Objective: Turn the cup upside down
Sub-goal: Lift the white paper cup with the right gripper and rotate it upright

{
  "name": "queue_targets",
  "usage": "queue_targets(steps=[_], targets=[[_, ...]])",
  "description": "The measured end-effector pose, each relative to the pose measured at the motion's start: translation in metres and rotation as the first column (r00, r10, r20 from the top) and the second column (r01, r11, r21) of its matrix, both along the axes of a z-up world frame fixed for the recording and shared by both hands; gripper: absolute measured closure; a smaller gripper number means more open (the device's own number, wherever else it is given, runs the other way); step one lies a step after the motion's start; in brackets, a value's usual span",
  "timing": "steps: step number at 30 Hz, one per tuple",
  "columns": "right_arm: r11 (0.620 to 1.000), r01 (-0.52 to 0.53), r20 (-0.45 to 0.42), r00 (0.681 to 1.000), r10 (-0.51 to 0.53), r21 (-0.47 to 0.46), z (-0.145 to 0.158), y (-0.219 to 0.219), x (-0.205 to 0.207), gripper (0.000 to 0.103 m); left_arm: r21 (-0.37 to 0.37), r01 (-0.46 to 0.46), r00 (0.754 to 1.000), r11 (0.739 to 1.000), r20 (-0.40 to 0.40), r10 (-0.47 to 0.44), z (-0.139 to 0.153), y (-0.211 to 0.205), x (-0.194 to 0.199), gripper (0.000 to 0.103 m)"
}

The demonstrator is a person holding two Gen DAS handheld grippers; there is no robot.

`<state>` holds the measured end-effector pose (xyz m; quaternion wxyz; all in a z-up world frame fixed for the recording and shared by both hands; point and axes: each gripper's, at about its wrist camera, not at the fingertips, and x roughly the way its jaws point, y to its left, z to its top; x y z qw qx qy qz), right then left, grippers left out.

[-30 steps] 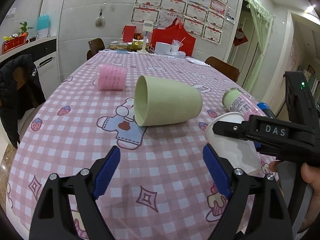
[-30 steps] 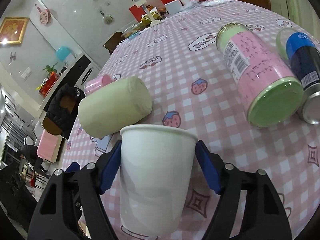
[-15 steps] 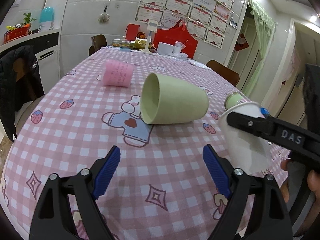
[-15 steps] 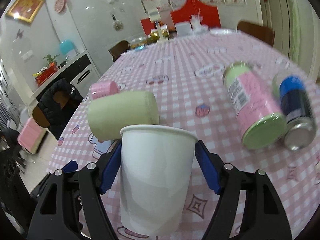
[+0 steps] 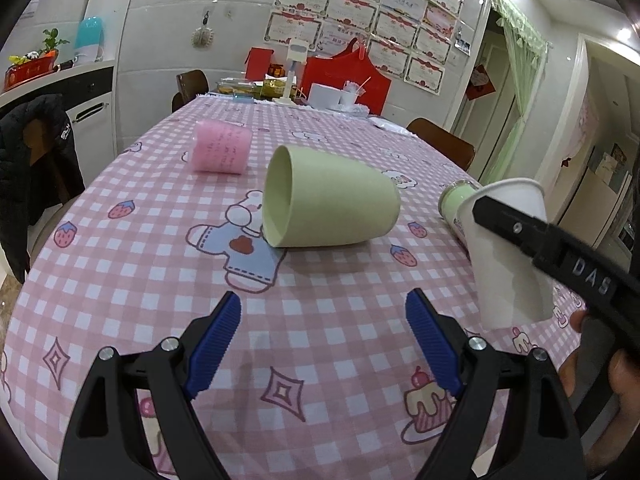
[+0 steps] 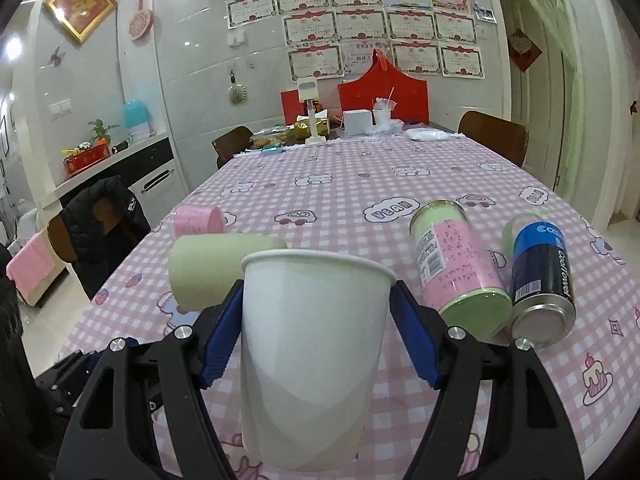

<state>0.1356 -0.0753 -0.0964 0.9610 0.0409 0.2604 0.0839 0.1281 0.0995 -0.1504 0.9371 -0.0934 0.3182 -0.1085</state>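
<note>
My right gripper [image 6: 316, 336] is shut on a white paper cup [image 6: 312, 356], held upright with its rim on top, above the pink checked tablecloth [image 6: 360, 184]. The cup also shows at the right of the left wrist view [image 5: 508, 256], tilted slightly, with the right gripper's black finger across it. My left gripper [image 5: 324, 340] is open and empty, low over the near part of the table, with the cup to its right.
A pale green cup [image 5: 328, 200] lies on its side mid-table, mouth toward me. A pink cup [image 5: 220, 152] lies behind it. A pink-and-green can [image 6: 460, 268] and a blue can [image 6: 540, 272] lie at the right. Boxes and chairs stand at the far end.
The right gripper has lifted the white cup and turned it from leaning to nearly upright. The left gripper has drawn back a little and stays open.
</note>
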Motion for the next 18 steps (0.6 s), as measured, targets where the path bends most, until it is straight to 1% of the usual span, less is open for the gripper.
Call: queue_targets(steps=[4,9,15,18], targets=[[1.000,0.001,0.012,1.000,-0.001,-0.010,-0.005,-0.002,-0.001,0.034,-0.007,-0.013,1.000,1.000,-0.012,0.013,-0.001,-0.001,0.002,0.020],[1.000,-0.007,0.020,1.000,0.007,0.020,-0.002,-0.007,0.001,0.034,-0.011,-0.034,0.999,0.999,-0.021,0.033,-0.003,0.001,0.007,0.020],[0.997,-0.034,0.010,0.999,0.033,0.076,-0.001,-0.006,0.006,0.034,-0.003,-0.001,1.000,1.000,-0.023,0.001,-0.006,-0.005,0.010,0.020],[0.996,-0.040,0.017,0.999,0.038,0.081,0.000,-0.004,0.007,0.033,-0.002,0.017,1.000,1.000,-0.017,-0.017,-0.006,-0.008,0.010,0.020]])
